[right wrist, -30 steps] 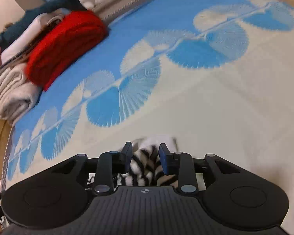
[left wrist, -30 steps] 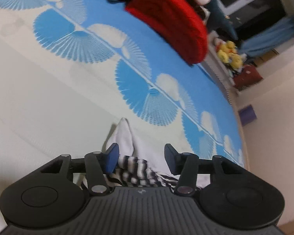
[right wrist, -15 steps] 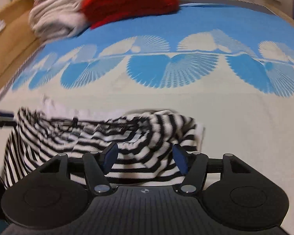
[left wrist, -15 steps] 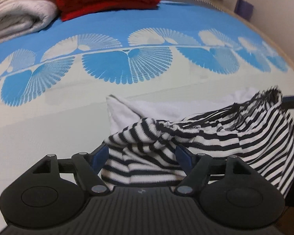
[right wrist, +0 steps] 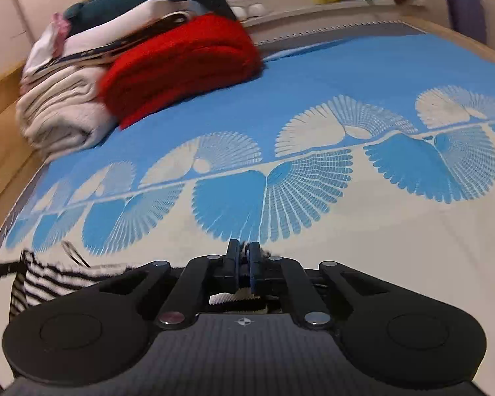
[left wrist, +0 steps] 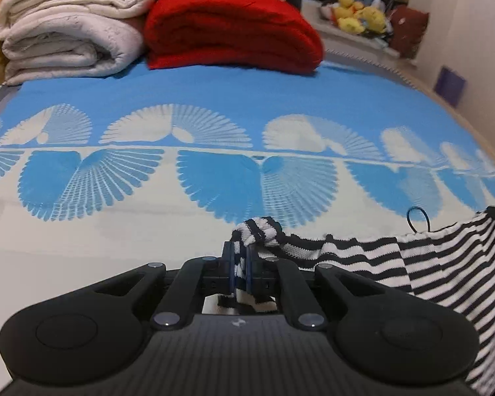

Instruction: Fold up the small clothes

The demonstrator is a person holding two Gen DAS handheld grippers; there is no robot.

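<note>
Both tools, left tool [left wrist: 238,250] and right tool [right wrist: 244,250], clamped on striped garment [left wrist: 445,264]; red blanket [left wrist: 231,29] beyond.

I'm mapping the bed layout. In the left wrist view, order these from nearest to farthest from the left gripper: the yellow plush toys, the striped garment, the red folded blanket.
1. Striped garment: clamped in the left gripper, trailing right.
2. Red folded blanket: far end of the bed, centre.
3. Yellow plush toys: on the ledge beyond the bed, upper right.
</note>
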